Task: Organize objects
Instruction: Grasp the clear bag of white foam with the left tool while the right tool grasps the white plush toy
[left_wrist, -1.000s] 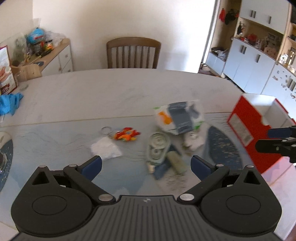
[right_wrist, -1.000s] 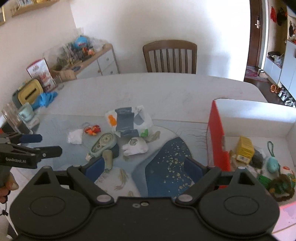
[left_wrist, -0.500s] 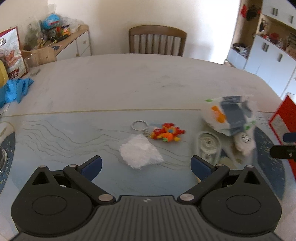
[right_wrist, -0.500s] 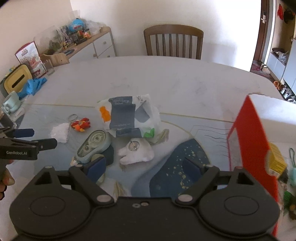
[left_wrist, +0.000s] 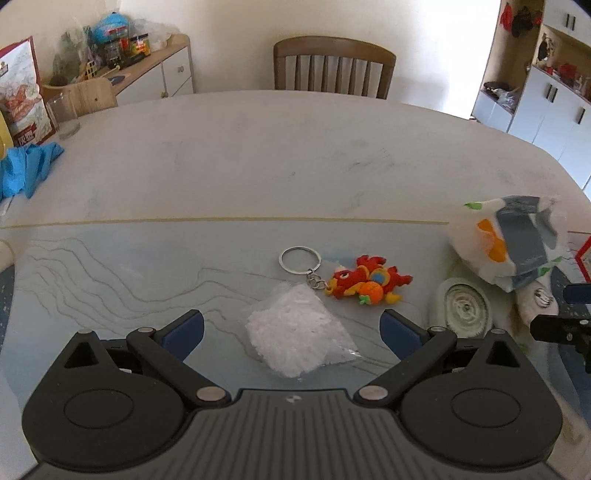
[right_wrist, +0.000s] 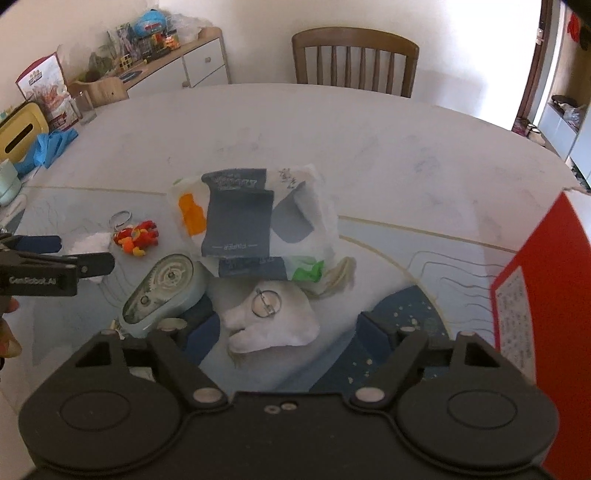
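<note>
A: Left tongs wide, nothing pinched. The small clear bag of white bits lies flat on the tabletop right between the two blue pads, near the front edge. Looks like the left's pick.

B: And the right tongs?

A: Jaws closing but not yet on anything. The white plush piece with the round metal pin sits between them, pads clear of it on both sides. Front-middle of the tabletop, touching the printed plastic pouch behind it.

B: Where does it all go?

A: My guess is the red box at the right edge. Its inside is not visible from here.

B: Tips for the bag?

A: Thin and slack, so I'd come down low, pads straddling the heaped middle, and close on the bulk instead of the film edge. The dragon keychain lies just beyond the bag's far corner, its ring almost touching; keep the pads short of the chain.

B: And the plush?

A: Soft, should squash and hold. Risk is the correction-tape dispenser just beside the left pad; a skewed close could nudge it. Centre on the body, below the pin, before closing fully.
</note>
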